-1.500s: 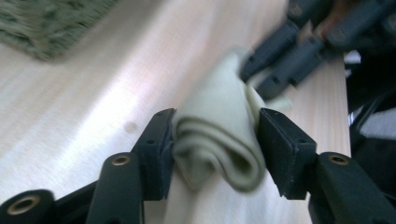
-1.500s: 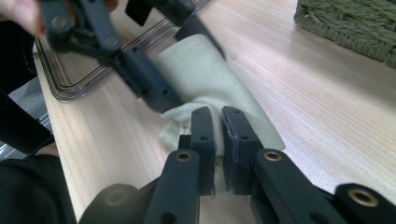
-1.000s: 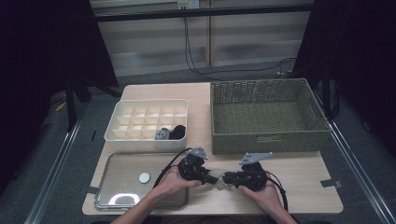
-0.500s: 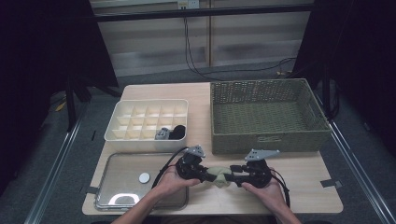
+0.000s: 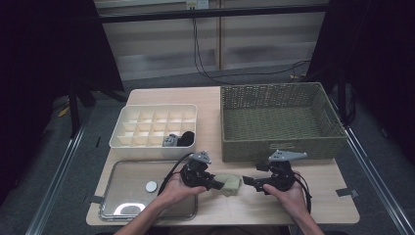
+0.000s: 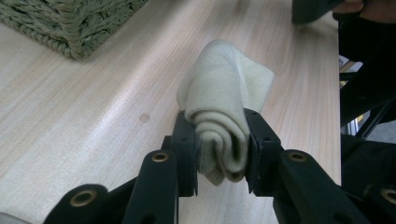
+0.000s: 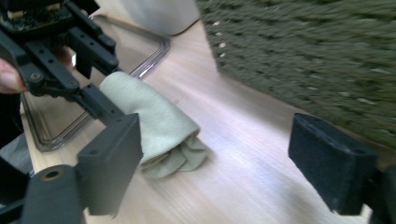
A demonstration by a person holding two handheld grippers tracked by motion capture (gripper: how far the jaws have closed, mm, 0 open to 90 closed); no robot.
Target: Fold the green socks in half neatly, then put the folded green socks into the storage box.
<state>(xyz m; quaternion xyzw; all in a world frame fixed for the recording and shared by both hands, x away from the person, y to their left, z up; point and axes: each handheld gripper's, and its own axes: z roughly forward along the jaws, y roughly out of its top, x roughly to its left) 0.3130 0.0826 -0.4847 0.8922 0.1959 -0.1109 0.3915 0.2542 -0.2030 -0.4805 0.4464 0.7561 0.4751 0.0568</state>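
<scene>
A pale green rolled cloth (image 5: pixel 230 183) lies on the wooden table near its front edge. My left gripper (image 5: pixel 217 184) is shut on the cloth's left end. In the left gripper view the folded roll (image 6: pixel 224 107) is pinched between the two black pads (image 6: pixel 187 149). My right gripper (image 5: pixel 247 182) sits just right of the cloth and apart from it. Its jaws have just been opening and stand wide with nothing between them (image 7: pixel 233 158). In the right gripper view the cloth (image 7: pixel 159 121) rests on the table past the left pad (image 7: pixel 112 158), with the left gripper (image 7: pixel 70 60) holding its far end.
A green wicker basket (image 5: pixel 279 122) stands close behind the right hand. A white compartment box (image 5: pixel 154 125) at the back left holds a grey and a dark item (image 5: pixel 178 140). A metal tray (image 5: pixel 122 169) with a small white disc (image 5: pixel 151 186) lies at the front left.
My right gripper has let go of the cloth, opened wide and drawn back to the right. The left gripper has kept still, holding the cloth.
</scene>
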